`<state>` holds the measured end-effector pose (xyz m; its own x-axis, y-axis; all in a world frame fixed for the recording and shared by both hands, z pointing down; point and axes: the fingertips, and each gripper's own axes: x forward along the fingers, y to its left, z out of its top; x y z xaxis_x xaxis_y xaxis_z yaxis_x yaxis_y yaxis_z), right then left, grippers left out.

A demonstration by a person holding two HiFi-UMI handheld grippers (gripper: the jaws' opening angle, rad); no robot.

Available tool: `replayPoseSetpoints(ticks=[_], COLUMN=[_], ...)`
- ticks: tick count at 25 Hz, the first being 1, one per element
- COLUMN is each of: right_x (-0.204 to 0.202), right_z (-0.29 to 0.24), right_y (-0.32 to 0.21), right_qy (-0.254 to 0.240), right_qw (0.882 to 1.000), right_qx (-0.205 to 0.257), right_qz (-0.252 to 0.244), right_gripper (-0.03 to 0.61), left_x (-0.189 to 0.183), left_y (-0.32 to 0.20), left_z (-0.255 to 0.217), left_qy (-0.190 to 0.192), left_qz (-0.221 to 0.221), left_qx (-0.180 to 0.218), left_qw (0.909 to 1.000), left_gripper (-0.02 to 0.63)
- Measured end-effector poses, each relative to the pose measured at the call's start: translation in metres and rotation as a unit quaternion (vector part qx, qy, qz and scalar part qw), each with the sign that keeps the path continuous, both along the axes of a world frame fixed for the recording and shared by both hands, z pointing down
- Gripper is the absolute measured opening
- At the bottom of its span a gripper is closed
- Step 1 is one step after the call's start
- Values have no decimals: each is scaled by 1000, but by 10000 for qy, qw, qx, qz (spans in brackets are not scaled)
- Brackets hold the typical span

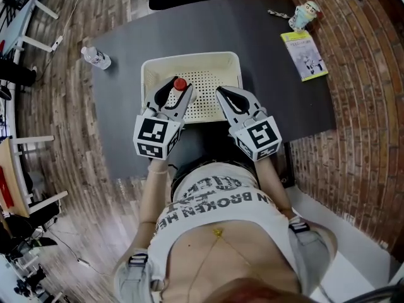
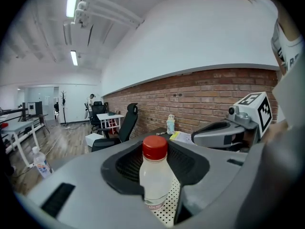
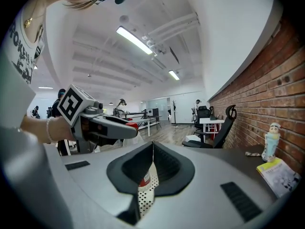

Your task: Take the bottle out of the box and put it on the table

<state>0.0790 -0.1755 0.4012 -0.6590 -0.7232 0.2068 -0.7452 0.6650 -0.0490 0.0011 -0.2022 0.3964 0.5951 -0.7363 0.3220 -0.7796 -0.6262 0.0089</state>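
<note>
Here the left gripper (image 1: 175,88) pinched the red-capped bottle (image 2: 153,175) between its wide-set jaws, over the white perforated box (image 1: 189,60) on the dark table (image 1: 126,36) (the right gripper (image 1: 221,93) beside it, jaws pressed together, held nothing).

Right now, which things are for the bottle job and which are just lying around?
For the job:
bottle, held in the left hand-held gripper
box
table

Just lying about:
booklet
toy figure
second bottle, off to the left
</note>
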Motion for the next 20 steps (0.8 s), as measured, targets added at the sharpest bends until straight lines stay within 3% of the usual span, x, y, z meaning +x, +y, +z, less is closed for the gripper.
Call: replayPoseSetpoints(ticks=[8, 20], right_x=[2, 4], right_z=[-7, -13], right_y=[1, 6], right_qy=[11, -64], right_qw=[9999, 9999], right_qx=[95, 154], right_qz=[-81, -21], right_gripper=[9, 9], left_x=[-6, -4], left_y=[5, 10], left_z=[-35, -57], left_qy=[209, 167], left_qz=[-84, -6], left_qx=[140, 225], left_qw=[9996, 9996], left_gripper=[158, 158])
